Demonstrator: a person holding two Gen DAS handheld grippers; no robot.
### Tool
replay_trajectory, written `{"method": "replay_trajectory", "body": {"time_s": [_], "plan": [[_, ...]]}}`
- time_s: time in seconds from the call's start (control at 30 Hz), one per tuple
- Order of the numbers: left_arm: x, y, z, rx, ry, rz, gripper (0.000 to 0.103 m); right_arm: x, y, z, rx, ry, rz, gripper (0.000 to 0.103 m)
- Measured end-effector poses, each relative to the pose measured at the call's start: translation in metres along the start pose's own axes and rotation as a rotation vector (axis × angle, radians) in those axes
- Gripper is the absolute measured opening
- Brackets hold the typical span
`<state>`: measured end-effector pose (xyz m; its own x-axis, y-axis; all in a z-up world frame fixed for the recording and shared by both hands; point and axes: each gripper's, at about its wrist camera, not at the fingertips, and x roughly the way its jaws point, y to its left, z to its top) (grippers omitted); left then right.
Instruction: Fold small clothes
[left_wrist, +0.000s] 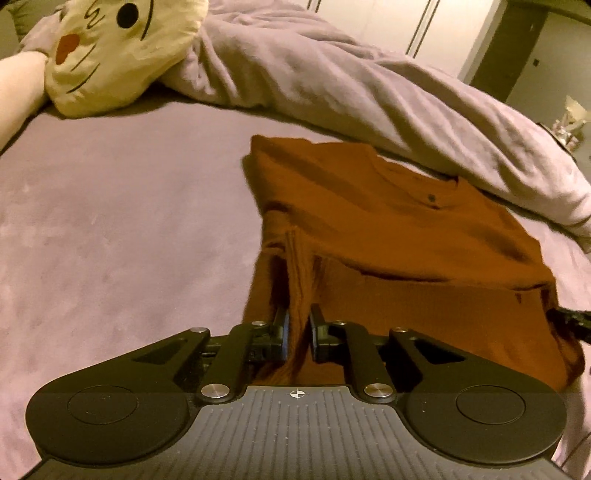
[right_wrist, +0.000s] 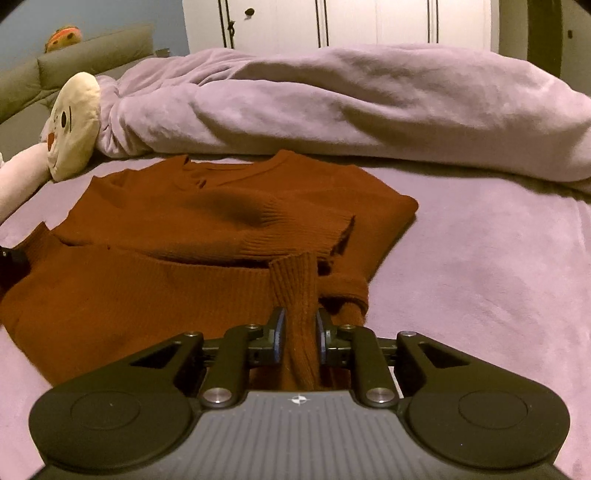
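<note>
Pinching the sweater (right_wrist: 155, 295) hem in both our left gripper (left_wrist: 298, 326) and right gripper (right_wrist: 298, 332), we risk uneven lifting dragging its folded sleeves loose.

1. The sweater (right_wrist: 207, 221) is a rust-brown knit with ribbed cuffs and hem and a round ribbed neckline.
2. It lies partly folded on the lilac bed (right_wrist: 480, 280), neckline toward the far edge, where a bunched duvet runs.
3. Both sleeves are folded across the body; one ribbed cuff lies open near the sweater's right edge.
4. Its near hem corners are lifted off the bed, each pulled up into a narrow ridge of ribbed fabric (left_wrist: 297, 295).
5. A small dark button (left_wrist: 431, 198) sits below the neckline.
</note>
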<state>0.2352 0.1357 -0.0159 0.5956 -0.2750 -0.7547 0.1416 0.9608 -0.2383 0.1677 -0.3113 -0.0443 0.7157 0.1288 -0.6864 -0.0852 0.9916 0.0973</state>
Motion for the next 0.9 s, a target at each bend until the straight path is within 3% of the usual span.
{"method": "replay_trajectory", "body": {"time_s": [0.13,0.23,0.3,0.37,0.5,0.53,0.63,0.67,0.7,0.73,0.8,0.9], "plan": [[-0.004,-0.004,0.003,-0.004,-0.035,-0.026,0.013,0.001,0.002,0.003,-0.021,0.01,0.011,0.018],[0.004,-0.007,0.003,0.009,-0.013,-0.019,0.015,-0.001,0.003,0.003,-0.028,0.008,0.026,0.016],[0.013,-0.006,0.003,0.0,0.008,0.01,0.029,0.0,0.004,0.003,-0.041,0.012,0.026,0.017],[0.02,-0.003,0.002,-0.021,0.024,0.011,0.033,0.001,0.004,0.002,-0.028,0.016,0.037,0.018],[0.023,-0.009,0.004,0.012,0.042,-0.011,0.051,0.005,0.006,0.005,-0.029,0.035,0.035,0.026],[0.023,-0.012,0.004,0.035,0.045,-0.005,0.05,0.005,0.007,0.005,-0.033,0.034,0.036,0.026],[0.031,-0.016,0.005,0.057,0.073,0.014,0.034,0.008,0.009,0.006,-0.044,0.04,0.026,0.026],[0.034,-0.016,0.005,0.051,0.083,0.019,0.021,0.009,0.009,0.006,-0.045,0.043,0.023,0.026],[0.036,-0.015,0.005,0.049,0.086,0.028,0.016,0.01,0.009,0.007,-0.046,0.045,0.02,0.025],[0.036,-0.014,0.006,0.046,0.086,0.044,0.012,0.011,0.011,0.007,-0.049,0.045,0.015,0.017],[0.032,-0.012,0.006,0.036,0.073,0.045,0.01,0.01,0.015,0.007,-0.072,0.044,0.0,0.009],[0.015,-0.012,0.006,0.058,0.032,0.023,0.009,-0.002,0.024,0.008,-0.118,0.016,-0.021,0.008]]}}
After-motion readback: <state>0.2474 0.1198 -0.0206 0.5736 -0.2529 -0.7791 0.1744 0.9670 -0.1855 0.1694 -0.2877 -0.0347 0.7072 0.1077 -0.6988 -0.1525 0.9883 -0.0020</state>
